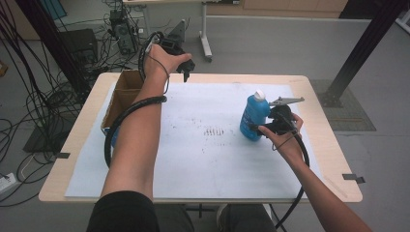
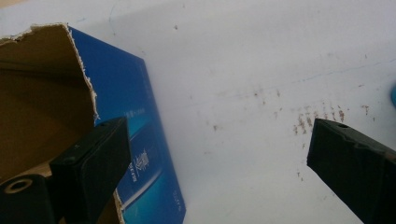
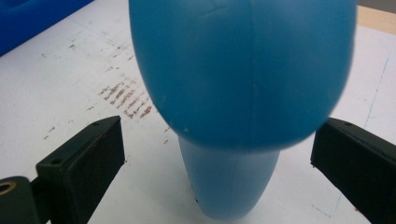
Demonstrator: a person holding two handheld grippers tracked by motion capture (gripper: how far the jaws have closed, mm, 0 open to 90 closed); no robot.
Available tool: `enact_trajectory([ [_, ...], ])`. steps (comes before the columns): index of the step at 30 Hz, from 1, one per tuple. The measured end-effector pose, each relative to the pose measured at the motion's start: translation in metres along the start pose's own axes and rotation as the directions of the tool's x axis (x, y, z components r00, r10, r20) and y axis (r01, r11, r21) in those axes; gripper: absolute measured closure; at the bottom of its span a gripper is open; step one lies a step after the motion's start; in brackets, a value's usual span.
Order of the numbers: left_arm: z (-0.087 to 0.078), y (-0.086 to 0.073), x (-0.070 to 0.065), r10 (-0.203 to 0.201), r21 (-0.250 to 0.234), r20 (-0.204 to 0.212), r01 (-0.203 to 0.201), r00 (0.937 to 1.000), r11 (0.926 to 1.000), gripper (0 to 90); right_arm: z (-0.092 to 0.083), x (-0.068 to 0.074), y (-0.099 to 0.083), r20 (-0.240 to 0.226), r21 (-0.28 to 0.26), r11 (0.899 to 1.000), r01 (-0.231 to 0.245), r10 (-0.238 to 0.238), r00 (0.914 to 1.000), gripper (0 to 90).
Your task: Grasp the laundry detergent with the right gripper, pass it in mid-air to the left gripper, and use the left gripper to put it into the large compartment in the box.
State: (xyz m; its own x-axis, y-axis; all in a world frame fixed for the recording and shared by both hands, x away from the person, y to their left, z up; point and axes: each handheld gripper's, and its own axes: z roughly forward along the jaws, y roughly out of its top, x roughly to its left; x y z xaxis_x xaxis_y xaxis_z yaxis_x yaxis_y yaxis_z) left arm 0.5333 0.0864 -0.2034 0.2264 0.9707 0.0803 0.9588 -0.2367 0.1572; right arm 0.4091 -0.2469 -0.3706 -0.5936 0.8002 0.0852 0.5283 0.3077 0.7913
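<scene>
A blue plastic bottle (image 1: 251,113) with a white cap stands upright on the white sheet at the table's right. My right gripper (image 1: 264,126) is at its right side, open. In the right gripper view the bottle (image 3: 243,70) sits between the two black jaws of this gripper (image 3: 219,135), with a gap on the left side. My left gripper (image 1: 186,72) hangs over the table's far edge, beside an open cardboard box (image 1: 121,92). Its jaws (image 2: 219,130) stand wide open with nothing between them, and the box's blue side (image 2: 140,140) lies at their left.
A white sheet (image 1: 208,164) covers most of the wooden table (image 1: 329,145), with brown smudges (image 1: 215,131) near its middle. The box stands at the far left corner. Cables and equipment (image 1: 121,34) lie on the floor beyond, and a black post (image 1: 358,53) rises at the right.
</scene>
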Motion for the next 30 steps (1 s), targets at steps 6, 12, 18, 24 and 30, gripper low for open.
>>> enact_trajectory([
  [6, 0.001, 0.0, 0.001, 0.0, 0.0, 0.001, 0.0, 1.0, 1.0, 7.0, 0.004, -0.001, -0.002, 0.016, -0.017, 1.0, 0.0, 0.001, 0.9999, 2.4],
  [12, 0.002, 0.0, 0.001, 0.003, 0.001, 0.003, -0.003, 1.0, 1.0, 6.9, 0.009, 0.001, -0.004, 0.02, -0.038, 0.999, 0.011, -0.01, 0.9997, 2.2],
  [18, 0.002, 0.0, 0.001, 0.0, -0.003, -0.001, 0.0, 1.0, 1.0, 6.9, 0.012, 0.003, -0.003, 0.026, -0.057, 0.998, 0.019, -0.017, 0.9995, 1.9],
  [24, 0.002, 0.001, 0.0, 0.001, -0.002, -0.001, -0.001, 1.0, 1.0, 6.9, 0.014, 0.002, -0.003, 0.031, -0.077, 0.997, 0.023, -0.02, 0.9993, 1.9],
  [30, 0.001, 0.001, -0.001, 0.008, -0.004, -0.002, -0.008, 1.0, 1.0, 6.9, 0.014, 0.001, -0.003, 0.036, -0.086, 0.996, 0.023, -0.02, 0.9992, 1.8],
])
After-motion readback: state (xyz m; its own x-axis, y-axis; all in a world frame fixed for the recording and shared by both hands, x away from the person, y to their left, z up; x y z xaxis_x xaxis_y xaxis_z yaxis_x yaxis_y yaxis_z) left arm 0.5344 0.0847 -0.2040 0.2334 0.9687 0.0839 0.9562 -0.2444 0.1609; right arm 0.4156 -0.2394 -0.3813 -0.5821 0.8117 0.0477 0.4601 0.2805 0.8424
